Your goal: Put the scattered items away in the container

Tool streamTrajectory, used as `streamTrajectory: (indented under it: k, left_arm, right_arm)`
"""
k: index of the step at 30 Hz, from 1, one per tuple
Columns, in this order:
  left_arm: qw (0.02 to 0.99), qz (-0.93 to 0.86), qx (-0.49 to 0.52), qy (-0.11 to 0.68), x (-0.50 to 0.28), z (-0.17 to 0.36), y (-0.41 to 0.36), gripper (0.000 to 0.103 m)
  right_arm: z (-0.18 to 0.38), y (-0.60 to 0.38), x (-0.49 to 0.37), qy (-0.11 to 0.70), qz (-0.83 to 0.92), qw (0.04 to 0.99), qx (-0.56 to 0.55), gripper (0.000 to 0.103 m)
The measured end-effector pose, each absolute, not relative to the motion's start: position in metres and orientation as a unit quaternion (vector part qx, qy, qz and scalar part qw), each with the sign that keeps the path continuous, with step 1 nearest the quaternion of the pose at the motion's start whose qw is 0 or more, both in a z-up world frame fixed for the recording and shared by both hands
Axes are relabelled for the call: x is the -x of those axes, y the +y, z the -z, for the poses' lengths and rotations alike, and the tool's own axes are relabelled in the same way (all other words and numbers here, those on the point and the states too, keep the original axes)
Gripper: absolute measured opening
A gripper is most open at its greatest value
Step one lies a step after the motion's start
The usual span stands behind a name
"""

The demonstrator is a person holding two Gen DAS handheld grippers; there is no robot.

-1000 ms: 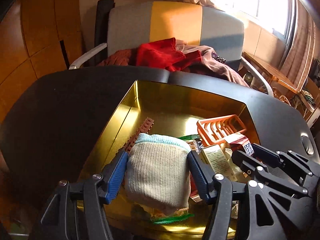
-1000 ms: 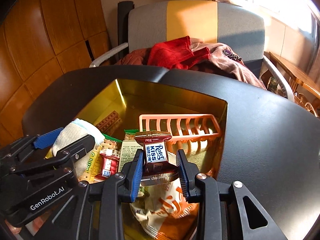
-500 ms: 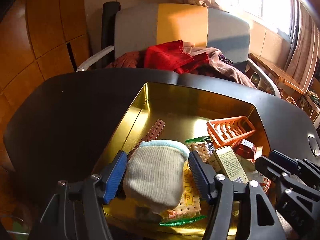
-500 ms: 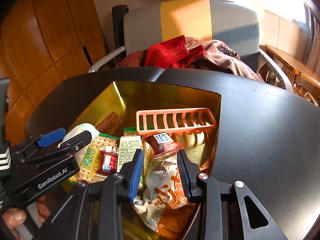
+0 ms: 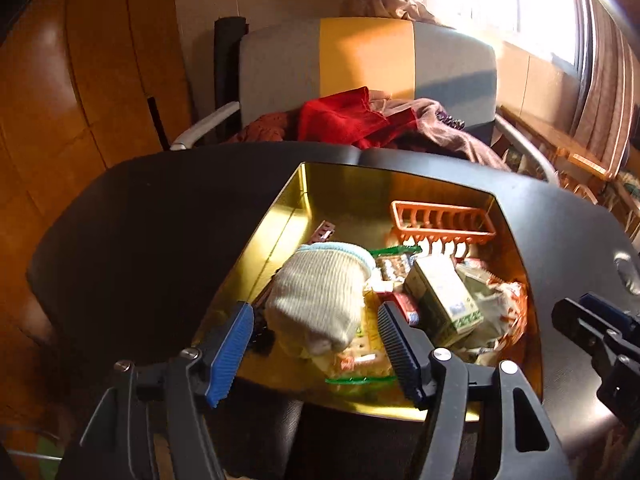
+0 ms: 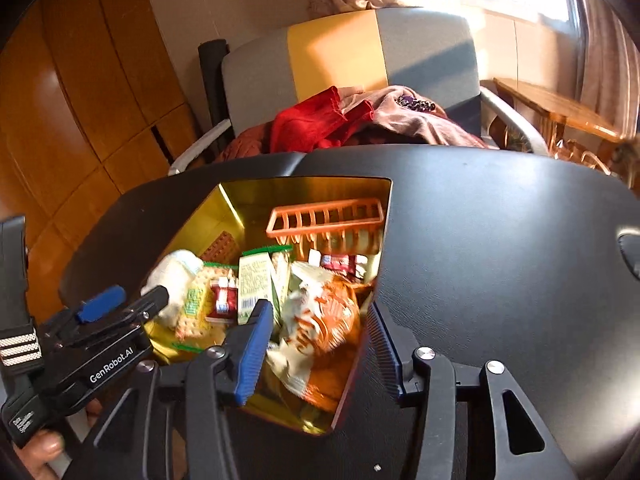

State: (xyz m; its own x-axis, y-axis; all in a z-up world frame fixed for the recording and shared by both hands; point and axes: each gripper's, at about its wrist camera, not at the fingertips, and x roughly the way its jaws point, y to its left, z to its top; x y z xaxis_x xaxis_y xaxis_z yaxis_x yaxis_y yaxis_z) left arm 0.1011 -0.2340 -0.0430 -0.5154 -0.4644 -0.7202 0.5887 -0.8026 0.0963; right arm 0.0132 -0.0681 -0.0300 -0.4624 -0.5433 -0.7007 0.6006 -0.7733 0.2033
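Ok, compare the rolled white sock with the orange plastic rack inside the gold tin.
The sock is soft, cream knit with a pale blue cuff; the orange rack is rigid, slotted plastic. The sock lies at the tin's near left, on top of cracker packets; the rack sits toward the far right wall. The sock lies just ahead of the left gripper's open fingers; the rack lies well beyond them. Both rest inside the tin, ungripped.

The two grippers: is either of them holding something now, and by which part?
Nothing is held. The left gripper is open, apart from the white sock lying in the gold tin. The right gripper is open and empty too.
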Motion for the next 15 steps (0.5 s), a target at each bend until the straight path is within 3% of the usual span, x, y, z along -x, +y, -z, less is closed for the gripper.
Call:
streamTrajectory:
  k: [2, 15]
  left_arm:
    - [0.317, 0.865, -0.385, 0.060, -0.104, 0.038, -0.225, 0.066]
    - [0.326, 0.860, -0.381, 0.094, -0.122, 0.025, -0.220, 0.064]
  right_arm:
    - [0.028, -0.066, -0.019, 0.041, 0.859, 0.330, -0.390, 0.062]
    - [0.023, -0.072, -0.046, 0.087, 0.878, 0.311, -0.354, 0.070]
